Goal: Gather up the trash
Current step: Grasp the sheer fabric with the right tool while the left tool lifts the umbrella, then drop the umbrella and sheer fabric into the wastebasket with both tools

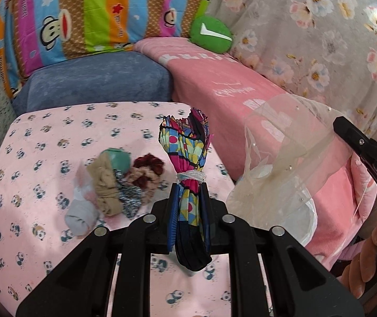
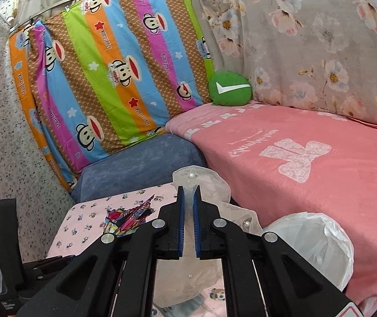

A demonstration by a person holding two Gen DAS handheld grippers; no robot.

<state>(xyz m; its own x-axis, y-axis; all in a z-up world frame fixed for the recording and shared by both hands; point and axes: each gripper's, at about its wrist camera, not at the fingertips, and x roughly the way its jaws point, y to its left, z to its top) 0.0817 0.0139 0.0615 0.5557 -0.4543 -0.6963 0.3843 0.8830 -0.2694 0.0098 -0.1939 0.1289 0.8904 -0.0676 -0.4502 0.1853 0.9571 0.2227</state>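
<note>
My left gripper (image 1: 189, 192) is shut on a colourful patterned cloth bundle (image 1: 187, 145) tied with white string, held upright above the pink panda-print surface (image 1: 43, 158). The bundle also shows in the right wrist view (image 2: 127, 218). My right gripper (image 2: 188, 192) is shut on a sheer beige mesh cloth with pearl beads (image 2: 201, 182), which hangs over a white plastic-lined bin (image 2: 317, 245). In the left wrist view the mesh cloth (image 1: 288, 137) drapes over the bin (image 1: 280, 211). A pile of small fabric scraps and scrunchies (image 1: 117, 182) lies left of the bundle.
A pink blanket-covered bed (image 2: 307, 163) lies to the right. A blue cushion (image 1: 96, 82) sits beyond the panda surface. A green round pillow (image 2: 229, 88) rests at the corner. A striped monkey-print sheet (image 2: 114, 74) and floral curtain (image 2: 320, 39) hang behind.
</note>
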